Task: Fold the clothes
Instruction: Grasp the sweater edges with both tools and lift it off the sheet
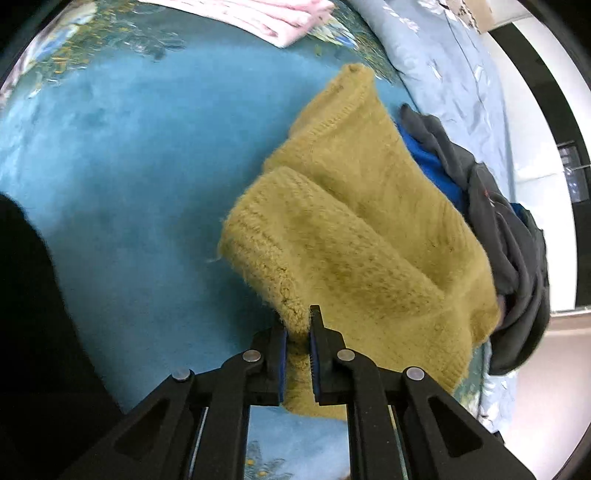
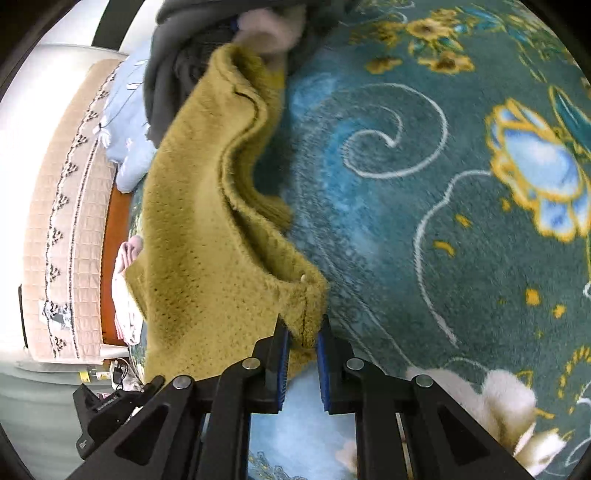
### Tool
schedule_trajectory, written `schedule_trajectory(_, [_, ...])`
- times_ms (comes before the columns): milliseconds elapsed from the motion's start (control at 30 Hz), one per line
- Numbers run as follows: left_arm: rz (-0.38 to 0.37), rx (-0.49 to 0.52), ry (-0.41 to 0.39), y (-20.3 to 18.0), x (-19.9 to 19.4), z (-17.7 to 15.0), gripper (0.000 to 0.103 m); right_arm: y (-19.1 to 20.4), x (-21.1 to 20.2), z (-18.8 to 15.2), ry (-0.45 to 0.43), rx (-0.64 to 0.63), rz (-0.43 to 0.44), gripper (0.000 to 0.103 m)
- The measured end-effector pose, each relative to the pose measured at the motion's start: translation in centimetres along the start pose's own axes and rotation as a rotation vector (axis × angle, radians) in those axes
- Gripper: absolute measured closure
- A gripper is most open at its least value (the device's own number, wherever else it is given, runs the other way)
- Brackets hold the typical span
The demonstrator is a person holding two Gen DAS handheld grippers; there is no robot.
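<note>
Two grippers have the same garment: my left gripper (image 1: pixel 298 332) is clamped on a thick edge of the mustard knit sweater (image 1: pixel 354 229), and my right gripper (image 2: pixel 302 334) is pinched on another corner of it, near a dark seam line. Both sets of jaws stand narrow, with wool bunched between the blue pads.

I judge this to be the carry-and-lay part of a fold, with the sweater lifted above the teal floral blanket (image 1: pixel 122 177). To do it well I'd keep both grips level and the span between them taut, so the knit hangs flat instead of sagging. I'd lay it on the bare teal stretch, away from the grey and blue clothes pile (image 1: pixel 509 236) it now brushes against. Letting go early would drop a heavy, floppy fabric into a heap.

The sweater is fuzzy, ribbed at the hem and already doubled over itself in the left view. In the right view it opens into a pocket-like fold. A folded pink item (image 1: pixel 266 18) lies well apart at the far edge.
</note>
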State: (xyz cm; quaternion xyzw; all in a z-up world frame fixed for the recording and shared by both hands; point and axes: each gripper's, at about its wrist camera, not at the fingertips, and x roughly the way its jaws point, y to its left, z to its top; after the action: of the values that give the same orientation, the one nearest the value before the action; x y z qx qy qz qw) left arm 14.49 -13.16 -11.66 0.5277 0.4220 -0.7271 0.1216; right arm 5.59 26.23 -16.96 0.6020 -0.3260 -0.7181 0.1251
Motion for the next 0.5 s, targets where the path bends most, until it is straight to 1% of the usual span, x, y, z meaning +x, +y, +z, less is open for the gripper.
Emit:
schedule_trajectory(67, [0.033, 0.001, 0.021, 0.4, 0.8, -0.2, 0.092, 0.2, 0.1, 0.1, 0.005, -0.001, 0.004, 0.088])
schedule_trajectory(100, [0.048, 0.004, 0.033, 0.5, 1.1, -0.3, 0.087, 0.2, 0.2, 0.2, 0.010, 0.003, 0.008, 0.085])
schedule_trajectory(133, [0.062, 0.007, 0.044, 0.6, 1.4, -0.4, 0.084, 0.4, 0.4, 0.3, 0.014, 0.007, 0.006, 0.085])
schedule_trajectory(200, [0.066, 0.020, 0.052, 0.3, 1.7, -0.6, 0.069, -0.3, 0.7, 0.6, 0.022, 0.007, -0.002, 0.084])
schedule_trajectory(233, [0.075, 0.022, 0.064, 0.3, 2.0, -0.7, 0.066, -0.5, 0.7, 0.7, 0.025, 0.007, -0.005, 0.082])
schedule_trajectory(267, [0.084, 0.023, 0.074, 0.4, 2.3, -0.8, 0.065, -0.2, 1.1, 0.4, 0.031, 0.008, -0.010, 0.080])
schedule_trajectory(333, [0.103, 0.016, 0.092, 0.4, 2.8, -0.9, 0.065, 0.2, 1.6, -0.1, 0.047, 0.014, -0.017, 0.071])
schedule_trajectory(400, [0.103, 0.010, 0.099, 0.5, 3.2, -0.9, 0.065, -0.2, 1.9, -0.5, 0.047, 0.026, -0.017, 0.068])
schedule_trajectory(500, [0.095, -0.002, 0.106, 0.7, 3.3, -1.2, 0.065, -0.3, 2.4, -0.7, 0.033, 0.043, -0.016, 0.067])
